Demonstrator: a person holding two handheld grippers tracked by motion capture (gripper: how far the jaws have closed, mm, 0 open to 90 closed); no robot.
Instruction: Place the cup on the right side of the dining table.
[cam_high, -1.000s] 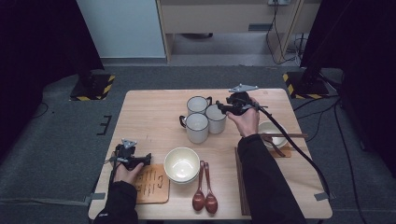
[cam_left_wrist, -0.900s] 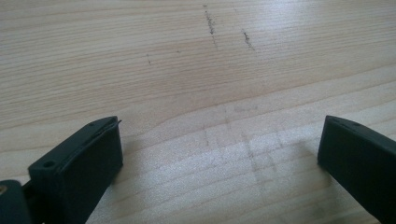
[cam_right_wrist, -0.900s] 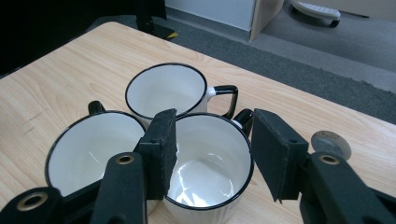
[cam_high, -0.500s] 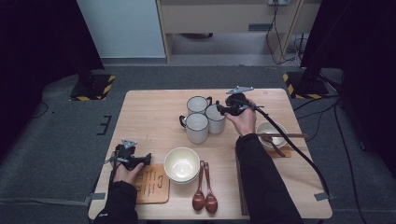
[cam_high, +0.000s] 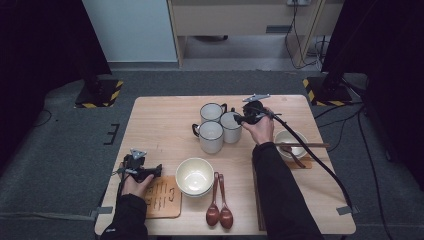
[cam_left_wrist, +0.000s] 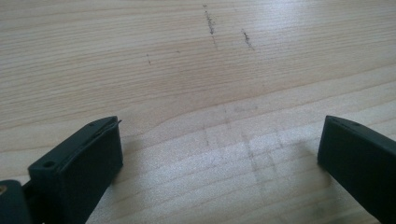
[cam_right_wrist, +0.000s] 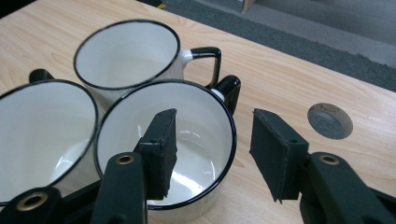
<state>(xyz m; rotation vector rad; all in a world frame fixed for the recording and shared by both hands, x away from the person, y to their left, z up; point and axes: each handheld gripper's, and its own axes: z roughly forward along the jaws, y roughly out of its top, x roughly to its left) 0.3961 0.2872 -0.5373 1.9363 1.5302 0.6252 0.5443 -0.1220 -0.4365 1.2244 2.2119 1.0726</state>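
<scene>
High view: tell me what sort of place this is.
Probably a recording studio or lab set up as a dining table: black curtains on both sides, hazard-striped stand bases on grey carpet, and a wooden table laid with mugs and bowls.

Your high camera sits above your side of the desk (cam_high: 160, 115), looks forward and down, and takes in the whole top from far off, with the floor behind it. The camera on your left tongs (cam_left_wrist: 219, 154) looks from very close down at bare wood. The camera on your right tongs (cam_right_wrist: 212, 140) looks from close by at the three white mugs (cam_right_wrist: 163, 140), the same mugs (cam_high: 220, 127) the high camera sees mid-desk.
</scene>
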